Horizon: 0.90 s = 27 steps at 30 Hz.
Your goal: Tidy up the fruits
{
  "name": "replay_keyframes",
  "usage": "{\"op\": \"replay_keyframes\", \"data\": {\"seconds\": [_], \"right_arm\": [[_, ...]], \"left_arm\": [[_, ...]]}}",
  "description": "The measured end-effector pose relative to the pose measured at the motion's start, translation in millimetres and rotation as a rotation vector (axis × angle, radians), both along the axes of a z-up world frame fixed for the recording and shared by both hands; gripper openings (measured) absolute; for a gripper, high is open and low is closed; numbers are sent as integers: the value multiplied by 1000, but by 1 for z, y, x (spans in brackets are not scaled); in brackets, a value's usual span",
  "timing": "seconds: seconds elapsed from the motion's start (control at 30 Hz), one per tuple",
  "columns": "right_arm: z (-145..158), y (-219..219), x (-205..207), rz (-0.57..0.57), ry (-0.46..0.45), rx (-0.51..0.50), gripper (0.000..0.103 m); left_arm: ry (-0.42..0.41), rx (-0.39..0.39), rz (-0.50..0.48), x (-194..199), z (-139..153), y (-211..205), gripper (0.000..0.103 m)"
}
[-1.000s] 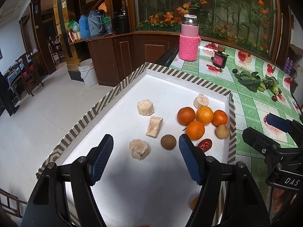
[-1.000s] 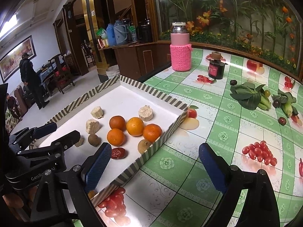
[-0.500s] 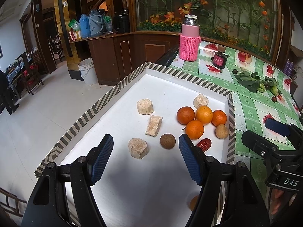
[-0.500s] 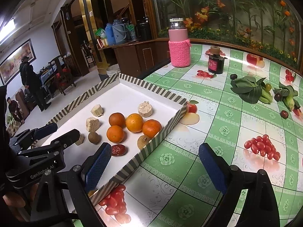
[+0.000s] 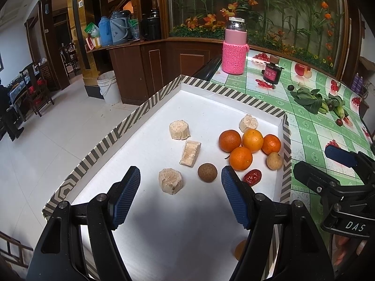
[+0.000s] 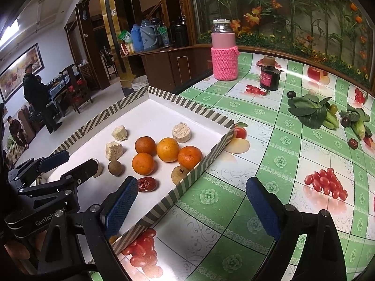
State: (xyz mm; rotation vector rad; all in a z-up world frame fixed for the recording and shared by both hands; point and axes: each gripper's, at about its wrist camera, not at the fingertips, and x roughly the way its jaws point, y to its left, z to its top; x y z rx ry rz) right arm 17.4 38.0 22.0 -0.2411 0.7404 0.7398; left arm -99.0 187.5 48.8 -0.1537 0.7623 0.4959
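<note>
both grippers stand wide apart and carry nothing. left gripper (image 5: 180,188) hovers low over the near end of the striped-edged white tray (image 5: 150,104), its blue fingertips (image 5: 127,193) spread around bare tray floor. in its view, going left to right: a pale cut chunk (image 5: 170,181) lies just ahead of the gap at 12 o'clock, a squared pale wedge (image 5: 190,153) and another pale round piece (image 5: 179,129) sit beyond it toward 12, and a brown round fruit (image 5: 207,172) rests just beside the right fingertip at 1 o'clock. farther toward 1 o'clock four oranges (image 5: 249,147) cluster touching one another, a fourth pale piece (image 5: 248,123) lies just behind them, a wrinkled red date (image 5: 252,177) lies near the right fingertip, and a tan longan (image 5: 274,160) sits against the tray's right wall. right gripper (image 6: 192,195) hangs over the tray's right edge, its left fingertip above the tray and its right one above the green fruit-print tablecloth (image 6: 281,164). on that cloth, at 12 o'clock, a pink knit-sleeved bottle (image 6: 223,53) stands upright with a small dark jar (image 6: 269,76) to its right; leafy greens (image 6: 309,111) with small dark fruits lie at 2 o'clock, well apart from the tray.
</note>
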Motion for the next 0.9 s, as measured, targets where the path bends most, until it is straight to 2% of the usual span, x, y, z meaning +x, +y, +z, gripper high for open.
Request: {"op": "replay_keyframes", "data": {"seconds": [0.9], "right_arm": [[-1,13,-1,29,-1,-34,94]], "left_arm": [[4,-8,17,-2,-3,5,72]]}}
